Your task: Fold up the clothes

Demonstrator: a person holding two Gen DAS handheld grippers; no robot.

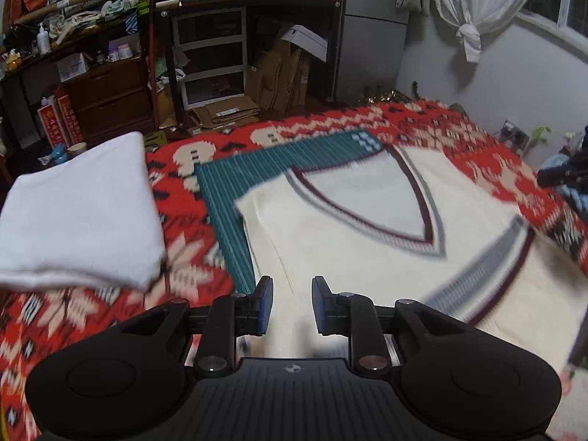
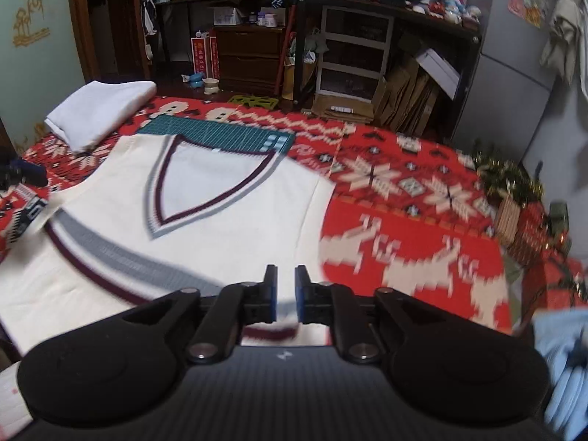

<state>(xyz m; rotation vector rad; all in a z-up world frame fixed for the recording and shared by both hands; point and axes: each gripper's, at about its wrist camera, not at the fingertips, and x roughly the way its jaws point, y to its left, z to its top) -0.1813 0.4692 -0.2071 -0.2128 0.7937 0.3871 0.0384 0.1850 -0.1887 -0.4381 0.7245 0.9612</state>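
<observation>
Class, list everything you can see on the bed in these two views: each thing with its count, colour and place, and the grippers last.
Blanket: one, red with cream patterns, covering the bed.
Vest: one, cream, V-neck trimmed maroon and grey, spread flat mid-bed.
Mat: one, teal, ribbed, under the vest's collar end.
Folded cloth: one, white, beside the mat.
Light blue garment: one, at the bed's edge, blurred.
Left gripper: black, blue pads, open over the vest.
Right gripper: black, blue pads, narrowly open over the vest's hem.
</observation>
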